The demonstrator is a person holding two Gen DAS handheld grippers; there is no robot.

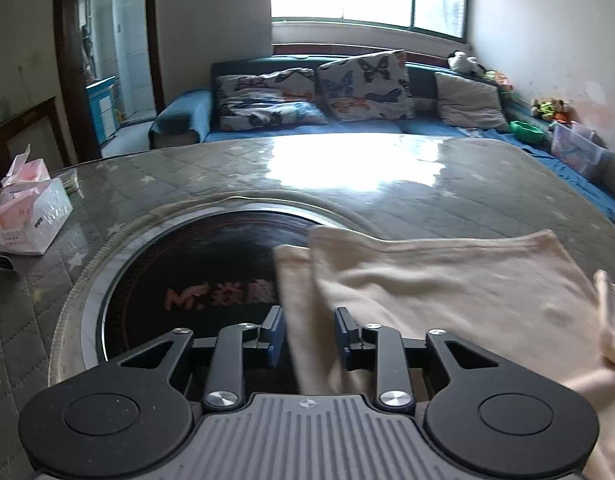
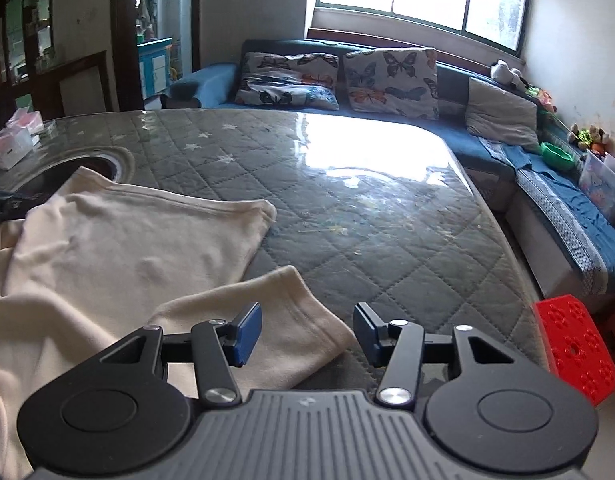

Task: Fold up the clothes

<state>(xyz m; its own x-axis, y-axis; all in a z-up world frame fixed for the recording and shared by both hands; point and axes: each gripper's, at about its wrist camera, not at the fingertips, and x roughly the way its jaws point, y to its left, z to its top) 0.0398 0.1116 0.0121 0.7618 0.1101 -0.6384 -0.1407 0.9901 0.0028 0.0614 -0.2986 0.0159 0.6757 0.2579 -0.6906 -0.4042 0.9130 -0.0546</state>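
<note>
The cream-coloured soft cotton garment [image 1: 447, 292] lies on the grey quilted, star-printed tabletop [image 2: 347, 216], partly folded, with one layer turned over another. Its far-left corner overlaps the round black glass hob [image 1: 195, 272] set into the tabletop.

Left tool [image 1: 309, 332]: the blue-padded jaws stand partly apart. The left edge of the garment lies below and between them, but neither pad presses on the cloth. Nothing is gripped.

Right tool [image 2: 307, 332]: the jaws stand moderately wide apart. The rounded end of a cream sleeve-like flap [image 2: 267, 320] of the garment lies beneath the left pad and extends into the gap; the right pad is over bare quilted surface. The pads do not close on the cloth. Nothing is gripped.

In the right wrist view the main body of the garment occupies the left part of the tabletop, with a stitched hem [image 2: 179, 200] running along its far edge.

A pink-and-white tissue pack [image 1: 25, 212] rests at the left end of the tabletop, well apart from the garment. Beyond the tabletop stands a blue sofa [image 2: 447, 128] carrying butterfly-print cushions [image 2: 391, 80]. A red perforated plastic stool [image 2: 571, 352] stands beside the tabletop's right edge.
</note>
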